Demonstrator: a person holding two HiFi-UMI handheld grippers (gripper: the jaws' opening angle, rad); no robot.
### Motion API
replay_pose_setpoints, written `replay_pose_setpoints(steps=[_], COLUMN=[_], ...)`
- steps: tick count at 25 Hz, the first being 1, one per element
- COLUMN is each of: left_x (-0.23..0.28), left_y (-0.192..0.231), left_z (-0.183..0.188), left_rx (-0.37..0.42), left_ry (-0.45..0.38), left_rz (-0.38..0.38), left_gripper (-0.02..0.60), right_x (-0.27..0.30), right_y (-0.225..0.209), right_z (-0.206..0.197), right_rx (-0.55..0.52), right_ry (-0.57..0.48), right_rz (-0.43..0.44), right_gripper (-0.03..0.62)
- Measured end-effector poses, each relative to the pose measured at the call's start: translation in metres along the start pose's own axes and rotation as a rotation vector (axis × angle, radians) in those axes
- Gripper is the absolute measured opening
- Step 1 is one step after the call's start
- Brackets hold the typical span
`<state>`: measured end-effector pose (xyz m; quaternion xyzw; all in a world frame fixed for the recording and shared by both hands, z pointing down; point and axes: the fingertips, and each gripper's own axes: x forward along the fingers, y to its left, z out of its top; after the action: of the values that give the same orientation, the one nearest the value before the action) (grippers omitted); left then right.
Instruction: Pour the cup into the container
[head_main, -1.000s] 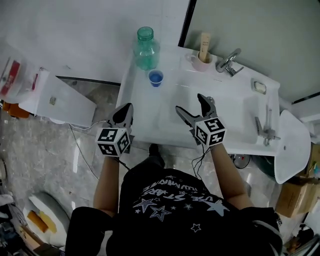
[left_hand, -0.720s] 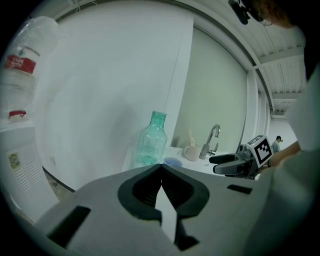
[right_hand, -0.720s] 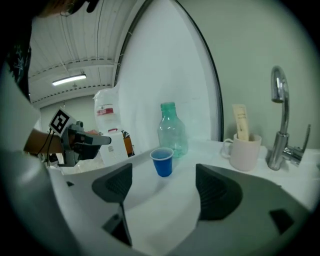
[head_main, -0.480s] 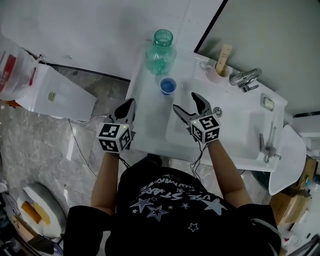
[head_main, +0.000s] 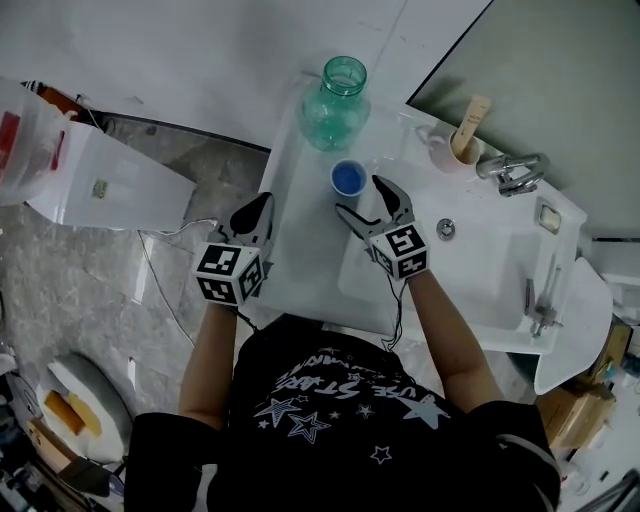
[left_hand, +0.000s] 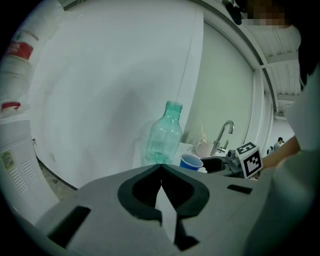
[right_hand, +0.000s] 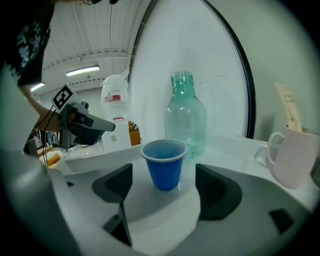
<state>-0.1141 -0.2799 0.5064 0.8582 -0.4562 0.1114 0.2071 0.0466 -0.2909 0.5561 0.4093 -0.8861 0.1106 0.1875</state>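
A: Walls?
B: White wall behind. Grey-green panel with a dark frame on the right.
A: Floor?
B: Grey marbled floor, glossy.
A: Furniture?
B: White washstand with a sunken basin and a chrome tap at the back. White boxy unit on the floor just left of it.
A: Light?
B: Ceiling strip light on, ribbed white ceiling.

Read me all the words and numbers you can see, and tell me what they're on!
Nothing here reads clearly.
Shirt: white letters among stars, too blurred to read.
Jug label: red, too blurred to read.
Box label: too small to read.
Left cube, right cube: black-and-white square markers, no words.
Cup, bottle: no print seen.
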Motion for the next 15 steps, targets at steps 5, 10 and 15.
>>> replay_pose_setpoints(steps=[5, 10, 15], left_x=[0.006, 0.008, 0.007], left_y=[0.008, 0.009, 0.017], left_z=[0.001, -0.001, -0.008], left_rx=[0.015, 0.011, 0.012], left_ry=[0.013, 0.013, 0.030], left_rz=[0.000, -0.020, -0.013], left_gripper=[0.012, 0.011, 0.011], right_x=[0.017, 0.033, 0.043], right_y=[-0.001, -0.004, 0.000], right_z=[-0.003, -0.004, -0.002], right_rx=[-0.039, -0.049, -0.074], right_ry=[0.020, 0.021, 0.022], right_rz=[0.027, 0.047, 0.068], right_gripper=[0.397, 0.370, 0.367])
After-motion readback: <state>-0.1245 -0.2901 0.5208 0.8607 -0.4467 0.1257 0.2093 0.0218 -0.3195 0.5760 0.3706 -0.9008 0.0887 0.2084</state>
